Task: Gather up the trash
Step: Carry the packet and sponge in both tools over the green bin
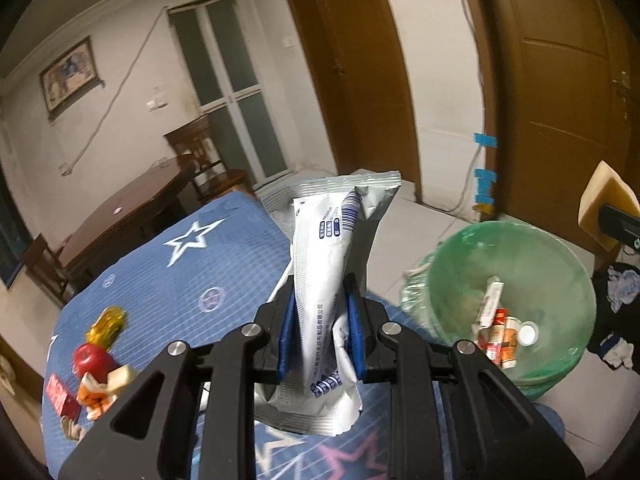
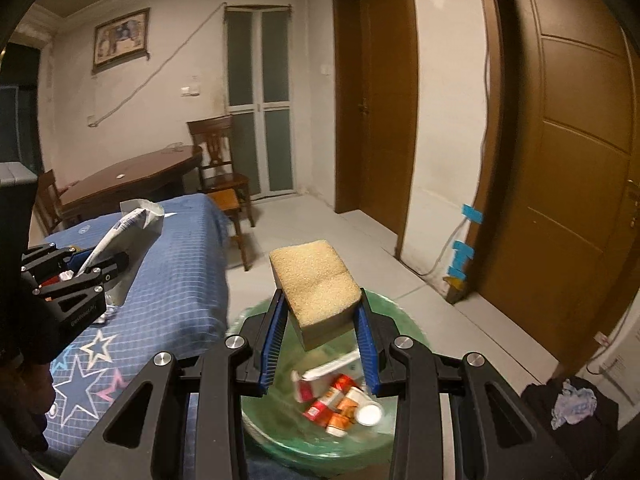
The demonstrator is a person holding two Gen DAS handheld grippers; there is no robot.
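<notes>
My left gripper (image 1: 320, 300) is shut on a crumpled white plastic wrapper (image 1: 332, 264) and holds it above the edge of the blue star-patterned bed (image 1: 192, 264); it also shows in the right wrist view (image 2: 116, 258). My right gripper (image 2: 320, 304) is shut on a yellow sponge block (image 2: 316, 284), held right above the bin (image 2: 256, 316) lined with a green bag. In the left wrist view the bin (image 1: 516, 256) stands on the floor to the right, with small bottles and packets (image 1: 500, 332) inside, and the sponge (image 1: 604, 204) shows at the right edge.
On the bed's left side lie a red apple (image 1: 90, 360), a gold wrapper (image 1: 108, 322), a red packet (image 1: 60, 398) and other scraps. A wooden table (image 2: 132, 178) and chair (image 2: 218, 168) stand behind the bed. Dark clothes (image 2: 576, 404) lie on the floor at right.
</notes>
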